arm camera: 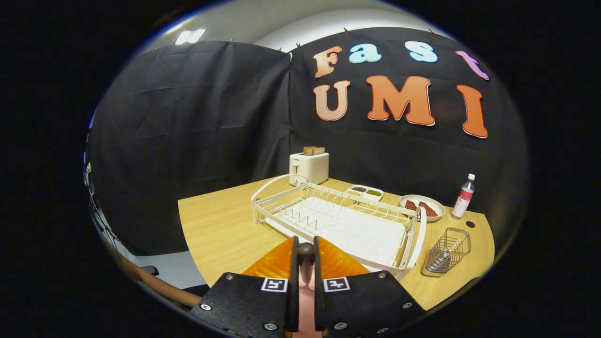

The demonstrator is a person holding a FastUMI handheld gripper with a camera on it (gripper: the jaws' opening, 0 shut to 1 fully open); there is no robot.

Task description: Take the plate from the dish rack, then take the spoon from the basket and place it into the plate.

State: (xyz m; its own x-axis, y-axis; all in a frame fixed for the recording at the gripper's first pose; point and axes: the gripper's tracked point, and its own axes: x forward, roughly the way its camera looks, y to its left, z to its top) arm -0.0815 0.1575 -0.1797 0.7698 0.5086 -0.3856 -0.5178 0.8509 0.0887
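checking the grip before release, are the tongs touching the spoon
Touching. The gripper view shows the tongs closed on the spoon, its dark handle end squeezed between both fingers with no gap on either side, above the orange plate.

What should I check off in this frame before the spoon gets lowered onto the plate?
1. Spoon held: ok, it sits between the fingers of the gripper, which close on its handle.
2. Plate out of the dish rack: ok, the orange plate lies just under the fingers, in front of the rack.
3. Spoon over the plate: ok, its dark end shows above the orange surface.
4. Wire basket emptied: ok, nothing stands in it.
5. Spoon touching the plate: cannot tell, the fingers hide the lower part.
6. Rack free of dishes: ok.
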